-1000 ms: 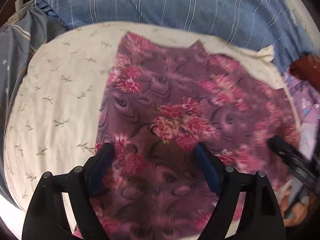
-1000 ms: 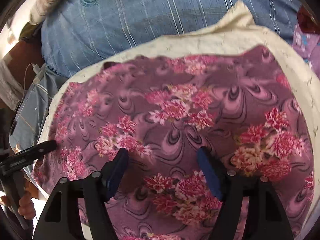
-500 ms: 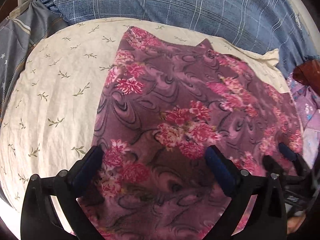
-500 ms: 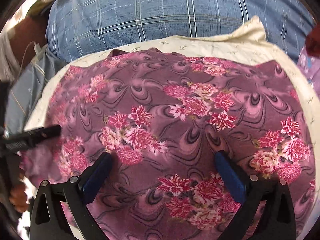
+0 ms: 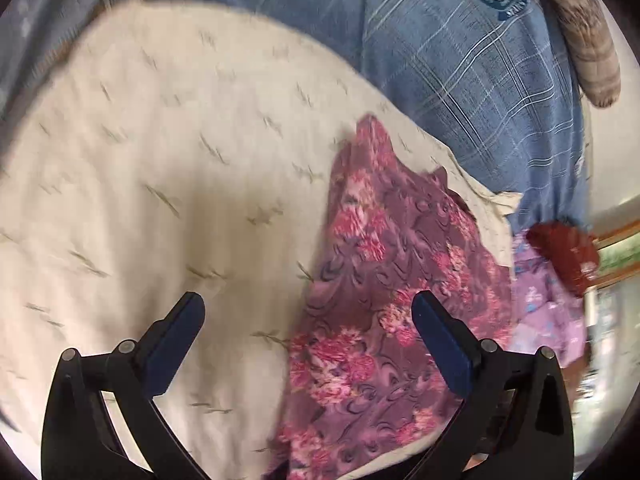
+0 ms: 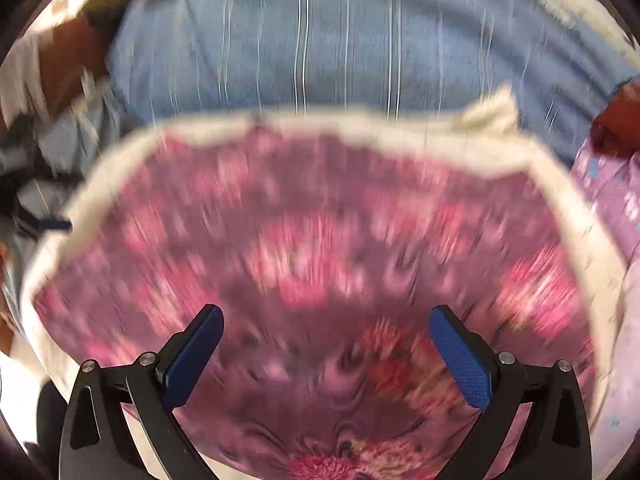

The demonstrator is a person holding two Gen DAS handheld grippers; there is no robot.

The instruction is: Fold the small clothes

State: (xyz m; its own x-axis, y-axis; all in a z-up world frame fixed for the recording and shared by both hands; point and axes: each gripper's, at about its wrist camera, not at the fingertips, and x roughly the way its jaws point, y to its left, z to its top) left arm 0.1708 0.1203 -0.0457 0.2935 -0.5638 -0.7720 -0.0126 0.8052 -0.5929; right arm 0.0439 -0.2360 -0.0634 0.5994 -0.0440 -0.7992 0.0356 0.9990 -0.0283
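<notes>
A purple cloth with pink flowers (image 5: pixel 384 312) lies flat on a cream pillow (image 5: pixel 168 184). In the left wrist view it sits at the right. My left gripper (image 5: pixel 308 328) is open and empty, above the cloth's left edge and the bare pillow. In the right wrist view the cloth (image 6: pixel 320 248) fills the middle, blurred by motion. My right gripper (image 6: pixel 326 344) is open and empty, close above the cloth's near part. The tip of the left gripper shows at the far left of the right wrist view (image 6: pixel 52 224).
A blue checked bedcover (image 5: pixel 460 64) lies behind the pillow. A lilac printed garment (image 5: pixel 544 316) and a dark red cloth (image 5: pixel 564 256) lie to the right of the pillow. Grey fabric (image 5: pixel 36 20) is at the left.
My left gripper has swung left, so the cloth now sits at the right of its view. My right gripper is moving fast over the cloth. Both stay open.
</notes>
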